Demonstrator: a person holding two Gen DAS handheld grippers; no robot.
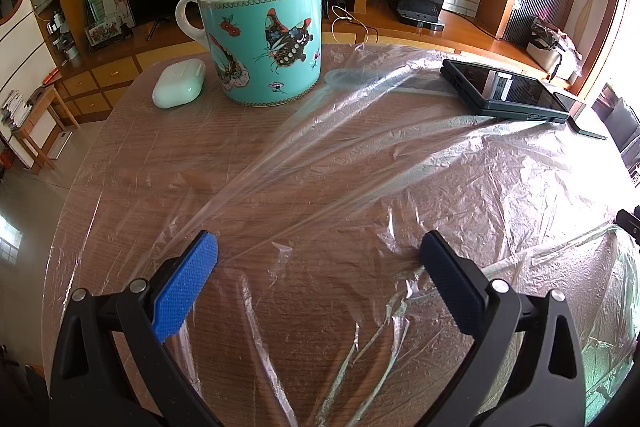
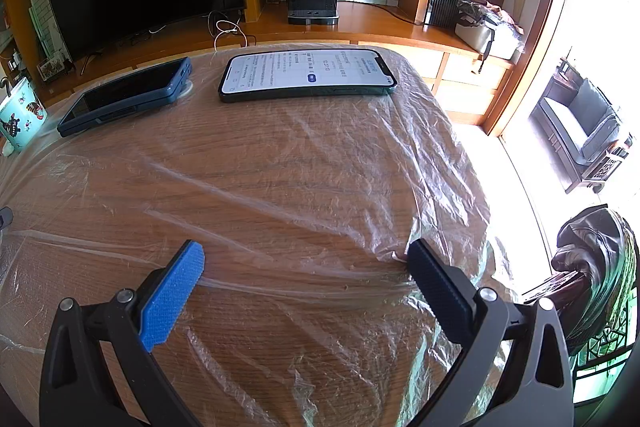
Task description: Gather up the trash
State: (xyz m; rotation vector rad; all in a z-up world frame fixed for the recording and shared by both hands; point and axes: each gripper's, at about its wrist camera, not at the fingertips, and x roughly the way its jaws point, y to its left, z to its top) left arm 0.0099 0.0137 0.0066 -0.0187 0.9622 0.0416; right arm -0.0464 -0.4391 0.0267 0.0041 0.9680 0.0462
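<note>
While both hover low: I hold my two hand-held grippers just above the wooden worktop
Left hand-held gripper: spread wide, gripping nothing
Right hand-held gripper: spread wide, gripping nothing
Plastic film: clear, wrinkled, spread over the worktop beneath both
On the film: butterfly mug, earbud case, dark phone, lit phone
</note>
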